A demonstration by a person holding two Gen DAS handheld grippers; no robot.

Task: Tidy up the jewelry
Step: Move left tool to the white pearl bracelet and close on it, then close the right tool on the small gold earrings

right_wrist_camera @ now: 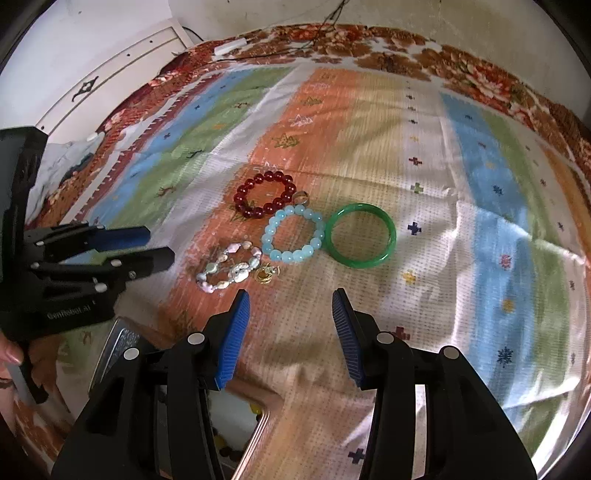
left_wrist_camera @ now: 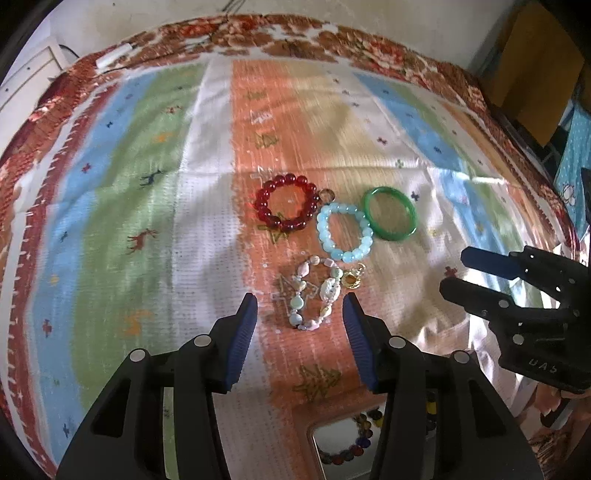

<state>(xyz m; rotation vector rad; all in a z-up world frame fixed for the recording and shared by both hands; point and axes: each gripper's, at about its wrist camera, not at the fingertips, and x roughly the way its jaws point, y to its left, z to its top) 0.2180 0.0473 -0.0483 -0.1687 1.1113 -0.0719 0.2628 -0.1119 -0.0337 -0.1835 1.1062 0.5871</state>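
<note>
On the striped cloth lie a red bead bracelet (left_wrist_camera: pixel 287 203) (right_wrist_camera: pixel 266 195), a small ring (left_wrist_camera: pixel 326 193) (right_wrist_camera: pixel 301 197), a pale blue bead bracelet (left_wrist_camera: pixel 344 232) (right_wrist_camera: pixel 293 233), a green bangle (left_wrist_camera: pixel 390 213) (right_wrist_camera: pixel 361 235), a mixed shell-and-stone bracelet (left_wrist_camera: pixel 314 295) (right_wrist_camera: pixel 229 271) and a small gold piece (left_wrist_camera: pixel 354 278) (right_wrist_camera: pixel 266 274). My left gripper (left_wrist_camera: pixel 300 309) (right_wrist_camera: pixel 160 245) is open, its fingers either side of the shell bracelet, just above it. My right gripper (right_wrist_camera: pixel 291 304) (left_wrist_camera: pixel 454 271) is open and empty, short of the blue bracelet.
A box (left_wrist_camera: pixel 334 448) (right_wrist_camera: pixel 255 432) holding a multicoloured bead bracelet (left_wrist_camera: pixel 351 448) sits at the near edge under the grippers. A floral blanket border (left_wrist_camera: pixel 258 33) rings the cloth. White furniture (right_wrist_camera: pixel 122 74) stands at the far left.
</note>
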